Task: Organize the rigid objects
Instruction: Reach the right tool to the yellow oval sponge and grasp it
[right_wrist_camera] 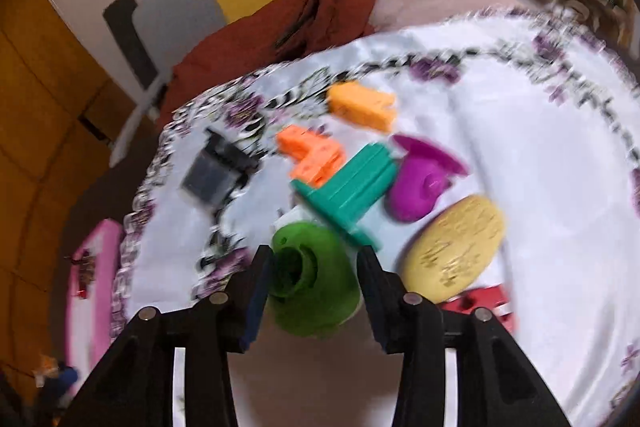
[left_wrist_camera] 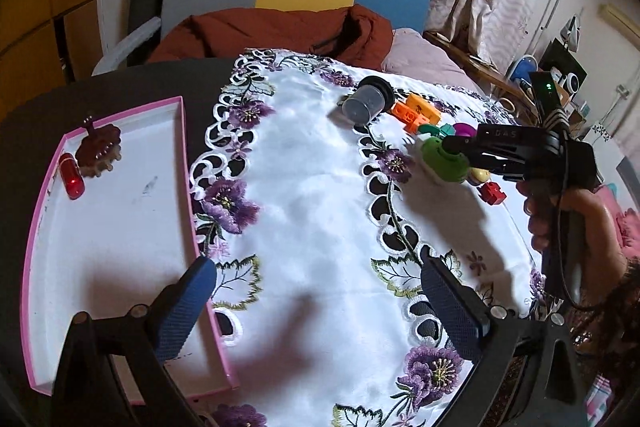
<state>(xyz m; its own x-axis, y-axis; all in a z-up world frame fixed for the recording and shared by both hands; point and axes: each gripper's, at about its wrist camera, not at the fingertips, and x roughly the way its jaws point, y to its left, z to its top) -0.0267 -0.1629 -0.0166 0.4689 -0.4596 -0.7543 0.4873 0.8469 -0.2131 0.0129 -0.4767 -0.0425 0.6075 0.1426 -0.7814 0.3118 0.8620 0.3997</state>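
We see the right gripper (right_wrist_camera: 314, 269) straddling a green spool (right_wrist_camera: 312, 279), a glossy flanged piece with a hollow dark core, lying on the cloth (left_wrist_camera: 316, 195) beside a teal piece (right_wrist_camera: 352, 187); whether its pads press the flange we cannot tell. Our left gripper (left_wrist_camera: 320, 307) hangs wide open, empty, near the pink tray (left_wrist_camera: 184, 163).

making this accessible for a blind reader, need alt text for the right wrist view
The right tongs straddle a green spool-shaped toy on a white tablecloth embroidered with purple flowers; the blurred picture does not show whether the pads press on it. Beyond lie a teal piece, orange blocks, a purple piece and a yellow disc.
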